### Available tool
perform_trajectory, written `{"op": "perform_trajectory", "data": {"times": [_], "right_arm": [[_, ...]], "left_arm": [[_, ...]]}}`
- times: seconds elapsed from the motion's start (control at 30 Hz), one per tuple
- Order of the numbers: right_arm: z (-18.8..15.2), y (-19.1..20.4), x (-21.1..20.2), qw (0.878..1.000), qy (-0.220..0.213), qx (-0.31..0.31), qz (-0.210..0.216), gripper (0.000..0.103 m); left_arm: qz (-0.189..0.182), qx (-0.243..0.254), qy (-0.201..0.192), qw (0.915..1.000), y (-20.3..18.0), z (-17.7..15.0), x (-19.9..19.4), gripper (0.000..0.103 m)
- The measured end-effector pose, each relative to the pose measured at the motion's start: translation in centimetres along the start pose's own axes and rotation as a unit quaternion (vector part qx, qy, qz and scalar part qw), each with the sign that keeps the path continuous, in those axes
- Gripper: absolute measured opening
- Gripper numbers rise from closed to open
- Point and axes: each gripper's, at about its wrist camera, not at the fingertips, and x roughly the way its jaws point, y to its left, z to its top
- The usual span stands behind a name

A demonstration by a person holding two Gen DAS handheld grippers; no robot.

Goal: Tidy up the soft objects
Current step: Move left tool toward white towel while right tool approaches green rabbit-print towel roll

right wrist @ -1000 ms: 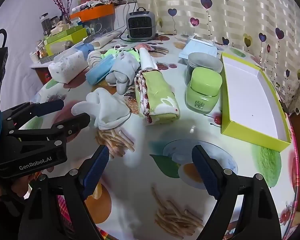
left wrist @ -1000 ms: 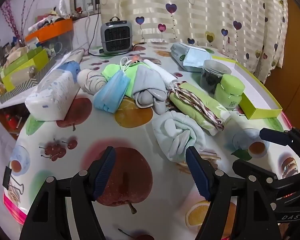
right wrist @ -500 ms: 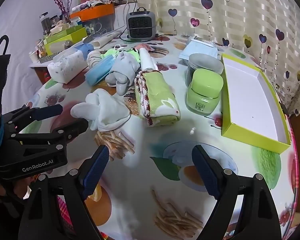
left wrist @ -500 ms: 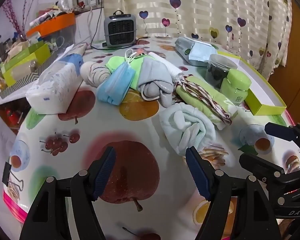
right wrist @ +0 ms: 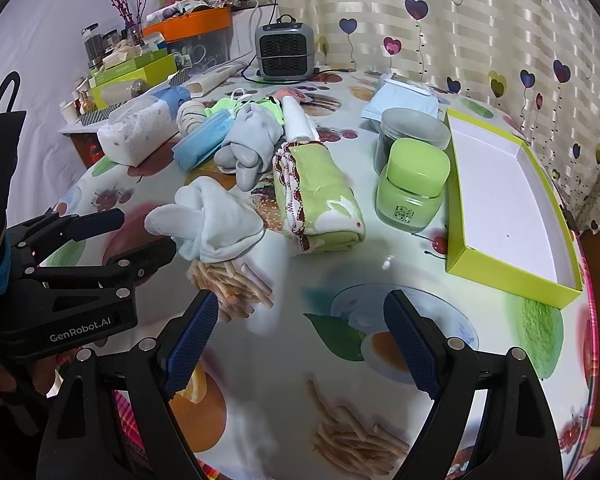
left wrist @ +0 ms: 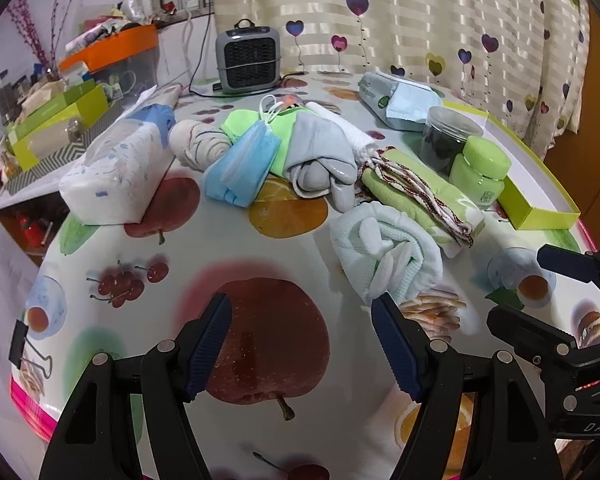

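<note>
- Gloves first: the pale white knit pair (left wrist: 386, 254) is bunched up on the bench (left wrist: 260, 248), just ahead of the left gripper (left wrist: 300, 344) and off to its right. It's the closest soft thing to both tools.
- Left gripper's fingers (left wrist: 210, 344) are spread wide with nothing between them, hovering over the apple print. Same for the right gripper (right wrist: 300, 344): released and empty, over the egg print.
- That bundle looks light and floppy, so I'd guess it sags and unrolls if pinched by a loose fingertip. Better to bite the thick folded middle, where several layers stack.
- Right beside it is the folded green towel (right wrist: 318, 196) with red trim. It's bulkier and probably a bit heavier, but still squashy. A grab across the narrow width of the fold should keep it from opening.
- Further back, the grey gloves (right wrist: 250, 146) and blue face mask (left wrist: 240, 168) overlap in a pile. The mask's ear loops could snag its neighbours, so I'd lift slowly.
- The open green box (right wrist: 504, 200) sits empty on the right, which looks like the obvious drop spot, though that's only my read.
- The green jar (right wrist: 414, 184) stands between towel and box. It's hard and tippable, so soft stuff should go over it, not through it.
</note>
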Motion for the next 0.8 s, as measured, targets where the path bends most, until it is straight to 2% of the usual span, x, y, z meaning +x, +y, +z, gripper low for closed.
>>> {"op": "perform_trajectory", "data": {"times": [0.8], "right_arm": [[0.0, -0.31, -0.16, 1.0, -0.007, 0.002, 0.004, 0.085]], "left_arm": [[-0.003, -0.018, 0.002, 0.9998, 0.32, -0.16, 0.04, 0.072]]}}
